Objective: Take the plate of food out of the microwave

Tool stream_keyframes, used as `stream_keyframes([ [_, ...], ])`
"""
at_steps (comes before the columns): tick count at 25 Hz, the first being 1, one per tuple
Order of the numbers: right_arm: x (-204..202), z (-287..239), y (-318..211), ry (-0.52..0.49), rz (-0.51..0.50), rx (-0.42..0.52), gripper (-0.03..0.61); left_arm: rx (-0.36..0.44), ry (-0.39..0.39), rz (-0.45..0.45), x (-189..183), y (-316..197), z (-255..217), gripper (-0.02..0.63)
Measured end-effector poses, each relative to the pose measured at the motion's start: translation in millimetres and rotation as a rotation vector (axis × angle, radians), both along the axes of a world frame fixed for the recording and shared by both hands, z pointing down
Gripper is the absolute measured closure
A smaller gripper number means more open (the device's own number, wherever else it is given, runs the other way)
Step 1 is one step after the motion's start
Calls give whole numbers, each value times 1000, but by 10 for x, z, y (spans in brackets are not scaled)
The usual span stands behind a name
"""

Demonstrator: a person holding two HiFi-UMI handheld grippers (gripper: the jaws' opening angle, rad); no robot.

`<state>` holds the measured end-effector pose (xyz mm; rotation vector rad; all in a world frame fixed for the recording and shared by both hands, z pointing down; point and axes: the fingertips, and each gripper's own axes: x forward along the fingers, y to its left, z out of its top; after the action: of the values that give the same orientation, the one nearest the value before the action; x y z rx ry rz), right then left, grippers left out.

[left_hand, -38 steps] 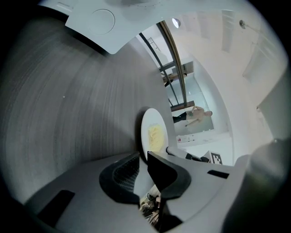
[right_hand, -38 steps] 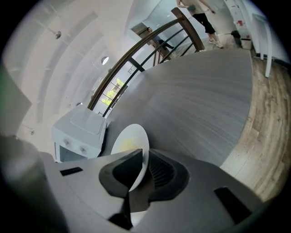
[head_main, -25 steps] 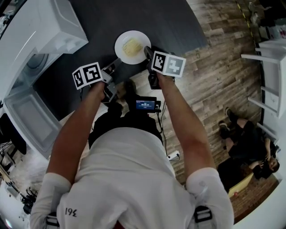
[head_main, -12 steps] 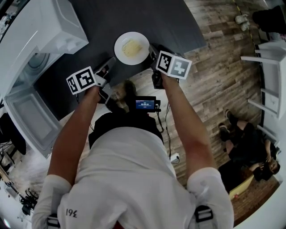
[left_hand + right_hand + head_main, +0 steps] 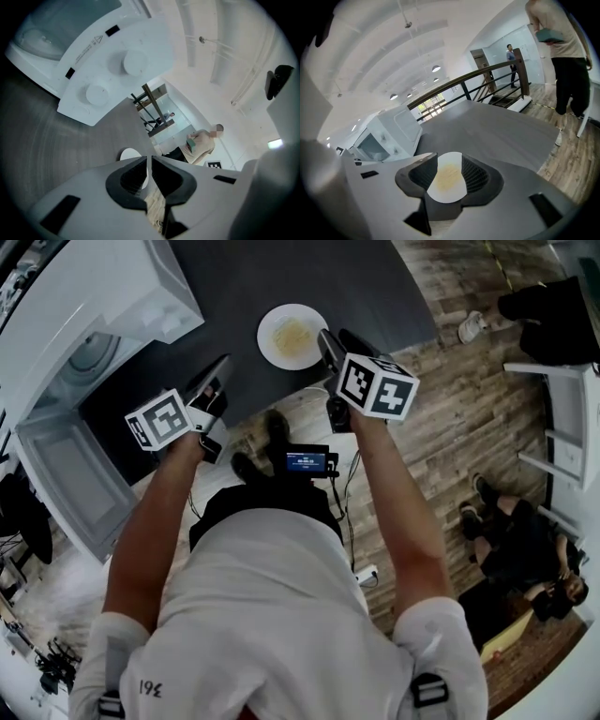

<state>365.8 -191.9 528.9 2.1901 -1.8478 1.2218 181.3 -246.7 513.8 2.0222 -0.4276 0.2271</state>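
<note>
A white plate (image 5: 292, 336) with pale yellow food lies on the dark table (image 5: 244, 282), outside the white microwave (image 5: 103, 306), whose door (image 5: 61, 474) hangs open. My right gripper (image 5: 330, 345) hovers just right of the plate and stands open; its jaws have just been opening. Nothing is between them: in the right gripper view the plate (image 5: 447, 180) shows through the gap of the right gripper (image 5: 449, 159), lying on the table below. My left gripper (image 5: 214, 381) is lifted left of the plate. In its own view the left gripper (image 5: 150, 161) is shut and empty.
The microwave's knob panel (image 5: 112, 65) fills the left gripper view. The table's edge drops to a wood floor (image 5: 450, 418). A person (image 5: 562, 47) stands at the right, another sits on the floor (image 5: 516, 540). A white rack (image 5: 562, 427) stands far right.
Both grippers have lifted and drawn back from the plate's rim, the left one swinging toward the microwave. The plate stays on the table.
</note>
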Motion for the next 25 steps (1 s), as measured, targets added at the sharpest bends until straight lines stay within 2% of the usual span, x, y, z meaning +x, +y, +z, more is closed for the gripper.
stream_keyframes([
  [3,-197,-211,33,4,-24,35,428,23,24,-18,-187,43,-218,580],
  [7,-405,-503,104,-37,-41,93,432,73,120,-11,-309,154,-607,580],
  [9,-467,-646,170,-40,-46,113,518,123,171,11,-340,223,-823,580],
  [12,-597,-841,284,-8,-71,129,577,182,221,42,-445,358,-1086,580],
  [15,-804,-1016,400,19,-96,144,577,220,248,58,-636,499,-1264,580],
  [21,-1159,-1369,629,66,-134,193,577,250,302,88,-928,792,-1557,580],
  [25,-1471,-1563,772,72,-159,227,577,272,327,100,-1255,998,-1733,580],
])
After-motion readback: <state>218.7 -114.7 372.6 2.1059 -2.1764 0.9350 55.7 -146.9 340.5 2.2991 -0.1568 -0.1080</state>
